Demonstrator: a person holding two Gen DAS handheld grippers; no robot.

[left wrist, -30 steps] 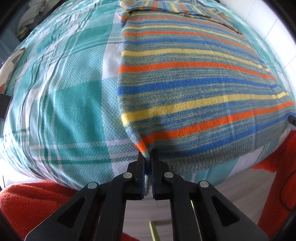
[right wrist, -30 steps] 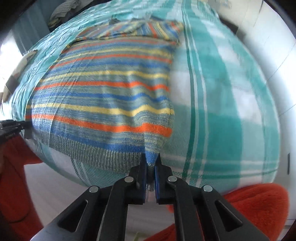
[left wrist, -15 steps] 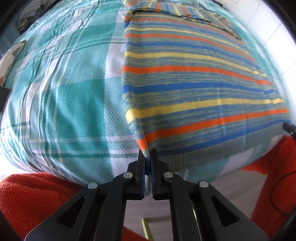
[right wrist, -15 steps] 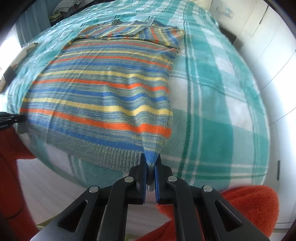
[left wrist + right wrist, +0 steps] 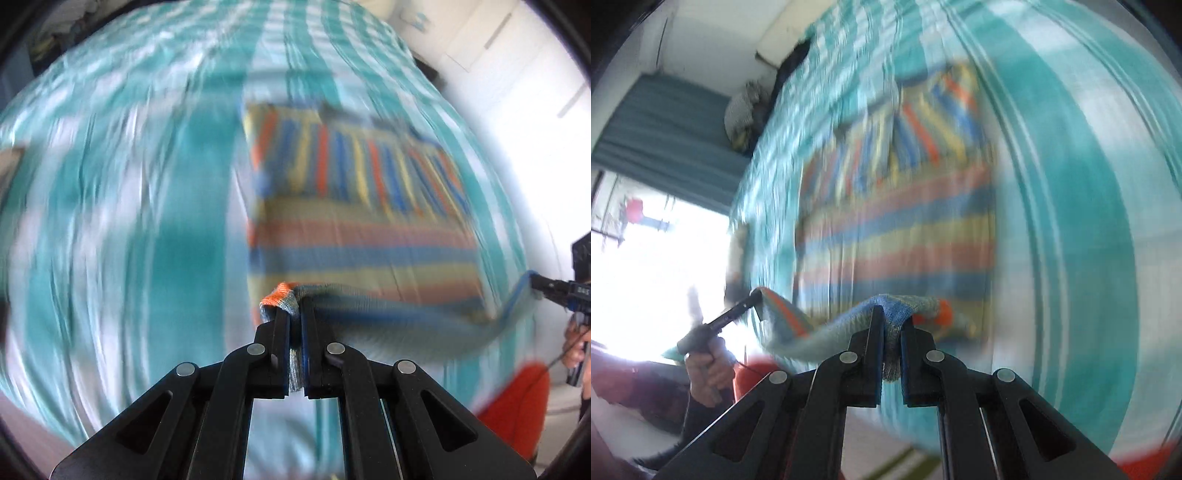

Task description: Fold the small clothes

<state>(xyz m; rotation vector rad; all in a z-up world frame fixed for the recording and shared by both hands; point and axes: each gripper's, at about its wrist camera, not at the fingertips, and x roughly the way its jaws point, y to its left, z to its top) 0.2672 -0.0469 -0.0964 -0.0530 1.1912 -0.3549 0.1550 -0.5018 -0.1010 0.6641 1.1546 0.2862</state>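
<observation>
My left gripper (image 5: 294, 317) was clamped on one hem corner of the striped sweater (image 5: 362, 236), the knit bunched between its jaws and raised above the rest of the garment. My right gripper (image 5: 893, 319) pinched the other hem corner in the same way, so the lifted hem sagged between my two tools. The sweater's far part lay flat on the teal checked bedspread (image 5: 147, 221).

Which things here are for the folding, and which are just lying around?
For the folding:
- striped sweater
- left tongs, shut on its hem
- right tongs, shut on its hem

Just lying around:
- checked bedspread
- bundle of clothes
- blue curtain
</observation>
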